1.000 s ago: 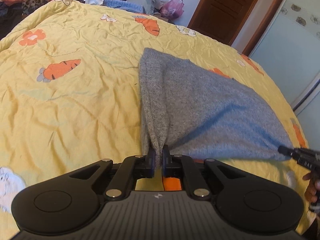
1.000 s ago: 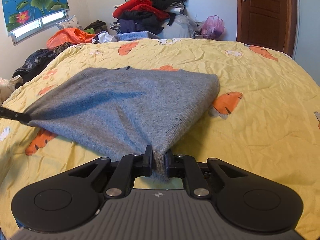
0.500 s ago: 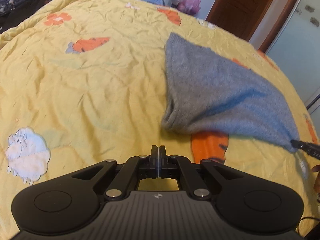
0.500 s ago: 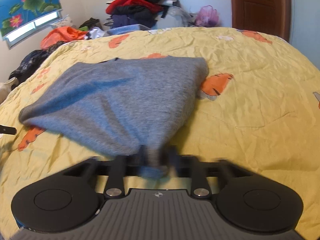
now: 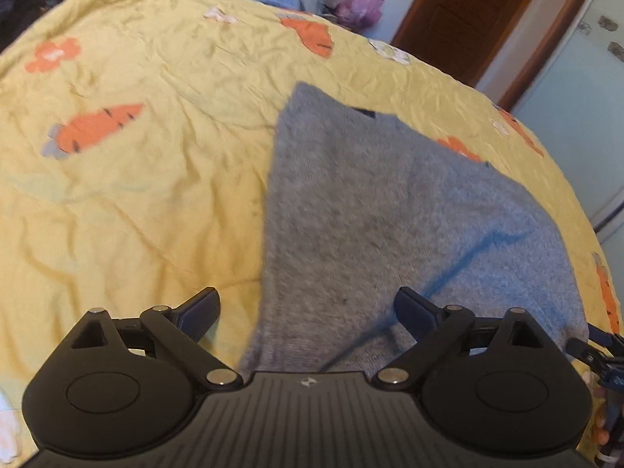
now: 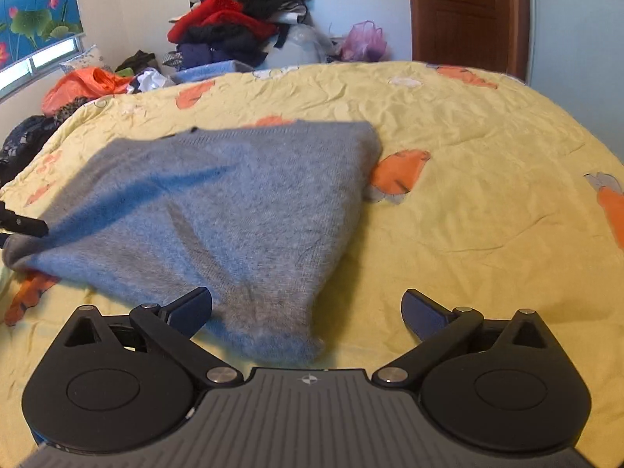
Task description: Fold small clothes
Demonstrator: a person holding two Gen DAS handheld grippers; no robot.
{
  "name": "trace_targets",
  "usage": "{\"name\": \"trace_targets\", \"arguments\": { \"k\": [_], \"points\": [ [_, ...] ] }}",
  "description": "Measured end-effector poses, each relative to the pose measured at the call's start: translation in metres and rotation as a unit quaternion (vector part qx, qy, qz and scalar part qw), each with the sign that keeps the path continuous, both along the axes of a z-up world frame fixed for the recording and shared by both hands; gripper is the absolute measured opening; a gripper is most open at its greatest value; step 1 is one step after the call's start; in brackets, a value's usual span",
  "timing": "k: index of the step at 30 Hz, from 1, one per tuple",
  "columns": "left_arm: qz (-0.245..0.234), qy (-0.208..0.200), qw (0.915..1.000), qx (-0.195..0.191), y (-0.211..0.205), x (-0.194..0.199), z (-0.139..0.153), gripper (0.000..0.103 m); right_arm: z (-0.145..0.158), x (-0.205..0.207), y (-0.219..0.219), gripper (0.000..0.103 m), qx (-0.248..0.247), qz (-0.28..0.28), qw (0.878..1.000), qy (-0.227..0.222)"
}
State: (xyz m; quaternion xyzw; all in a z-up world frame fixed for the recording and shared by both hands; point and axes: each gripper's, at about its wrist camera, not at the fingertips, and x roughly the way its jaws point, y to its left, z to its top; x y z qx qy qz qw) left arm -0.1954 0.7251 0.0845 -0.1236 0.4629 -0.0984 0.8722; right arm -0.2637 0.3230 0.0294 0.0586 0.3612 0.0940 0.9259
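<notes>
Both grippers' fingers spread wide, holding nothing; left gripper [image 5: 308, 308] and right gripper [image 6: 306, 310] each face a near corner of the grey sweater [image 6: 234, 210] directly ahead.

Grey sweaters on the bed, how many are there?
1. The grey sweater lies on the yellow bedspread, just ahead of the open left tool and right tool. The clothes pile beyond may hide others.

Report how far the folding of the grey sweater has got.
Done: the grey sweater lies folded over on the yellow bedspread. In hand: nothing; the left gripper and right gripper both have jaws wide open, with the sweater's near corners below them. Left: any further folds, and perhaps the clothes pile behind the bed.
</notes>
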Motion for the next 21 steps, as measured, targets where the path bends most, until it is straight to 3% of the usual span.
{"name": "trace_targets", "arguments": {
  "k": [1, 2, 3, 4, 9, 21],
  "points": [
    [0.001, -0.003, 1.0, 0.0, -0.002, -0.001, -0.002, 0.051, -0.003, 0.003, 0.001, 0.091, 0.018, 0.013, 1.0, -0.005],
    [0.006, -0.003, 1.0, 0.006, -0.002, 0.0, -0.002, 0.034, -0.003, 0.004, 0.003, 0.065, 0.021, 0.022, 0.999, -0.02],
    [0.006, 0.013, 0.9997, -0.02, 0.002, 0.003, -0.004, 0.01, -0.002, 0.007, 0.006, 0.044, 0.018, 0.028, 0.999, -0.02],
    [0.013, 0.023, 0.9987, -0.044, 0.008, 0.006, -0.004, 0.01, 0.001, 0.011, 0.007, 0.018, 0.02, 0.033, 0.999, -0.013],
    [-0.004, 0.024, 0.9983, -0.053, 0.017, 0.01, 0.006, 0.008, 0.021, 0.022, -0.004, 0.018, 0.063, 0.066, 0.996, 0.0],
    [-0.015, 0.012, 0.9974, -0.07, 0.026, -0.019, 0.04, 0.007, 0.05, 0.011, -0.026, 0.016, 0.087, 0.119, 0.989, 0.005]
  ]
}}
